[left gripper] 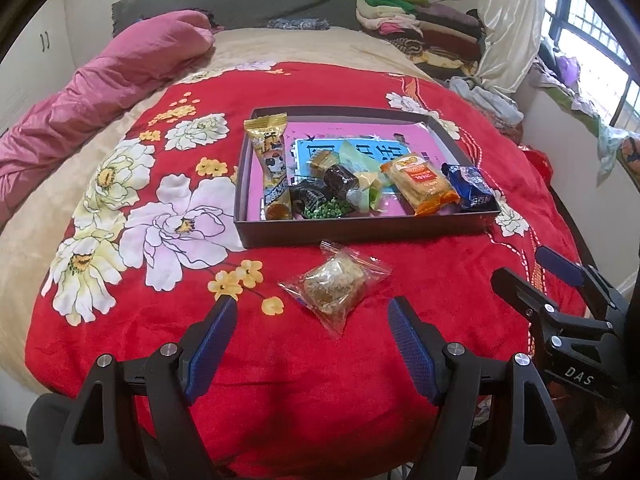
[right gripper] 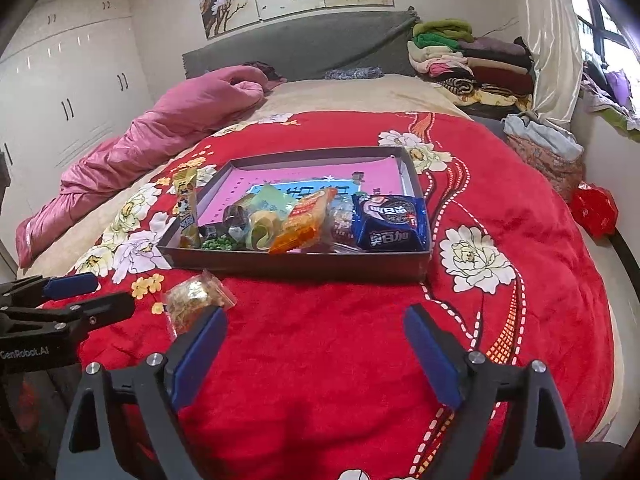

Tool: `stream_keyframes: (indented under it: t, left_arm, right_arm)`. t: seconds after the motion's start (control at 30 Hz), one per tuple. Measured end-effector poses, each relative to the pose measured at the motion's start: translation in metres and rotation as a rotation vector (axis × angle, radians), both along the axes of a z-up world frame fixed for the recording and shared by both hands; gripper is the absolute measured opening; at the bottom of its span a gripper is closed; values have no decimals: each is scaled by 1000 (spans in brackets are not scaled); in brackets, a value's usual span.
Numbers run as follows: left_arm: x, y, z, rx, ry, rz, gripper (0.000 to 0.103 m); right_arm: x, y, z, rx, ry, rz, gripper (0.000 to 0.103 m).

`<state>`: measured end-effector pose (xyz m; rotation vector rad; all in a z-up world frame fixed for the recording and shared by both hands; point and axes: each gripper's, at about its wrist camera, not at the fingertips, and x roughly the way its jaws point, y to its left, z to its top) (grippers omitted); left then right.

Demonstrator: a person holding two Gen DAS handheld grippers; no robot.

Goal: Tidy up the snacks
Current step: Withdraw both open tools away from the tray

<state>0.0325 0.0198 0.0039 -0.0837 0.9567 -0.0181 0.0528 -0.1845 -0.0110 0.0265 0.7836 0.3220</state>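
A dark shallow box (left gripper: 360, 233) (right gripper: 296, 266) with a pink lining sits on the red flowered blanket and holds several wrapped snacks: a tall yellow packet (left gripper: 272, 168), an orange cracker pack (left gripper: 420, 184) (right gripper: 304, 220) and a blue biscuit pack (left gripper: 470, 186) (right gripper: 390, 222). One clear bag of brown crumbly snack (left gripper: 334, 286) (right gripper: 196, 304) lies on the blanket in front of the box. My left gripper (left gripper: 312, 318) stands open just short of that bag, nothing between its fingers. My right gripper (right gripper: 316, 322) is open over bare blanket, the bag at its left fingertip.
A pink quilt (left gripper: 100, 92) lies along the bed's left side. Folded clothes (left gripper: 424, 24) are stacked at the far right by the headboard. A red bag (right gripper: 594, 210) sits at the bed's right edge. White wardrobes (right gripper: 68, 92) stand at left.
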Motion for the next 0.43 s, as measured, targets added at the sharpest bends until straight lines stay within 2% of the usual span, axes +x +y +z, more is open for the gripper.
stream_keyframes:
  t: [0.07, 0.17, 0.33, 0.37, 0.43]
  left_arm:
    - [1, 0, 0, -12, 4, -2, 79]
    - [2, 2, -3, -40, 5, 1, 79]
    - [10, 11, -11, -95, 21, 7, 79]
    - [13, 15, -12, -97, 12, 21, 79]
    - [20, 26, -13, -50, -16, 65, 79]
  right_arm:
    - [2, -1, -1, 3, 5, -7, 92]
    - [5, -5, -5, 0, 20, -31, 101]
    - [13, -17, -10, -13, 18, -89, 102]
    - [16, -21, -11, -7, 19, -102, 102]
    - [25, -34, -13, 0, 25, -139, 102]
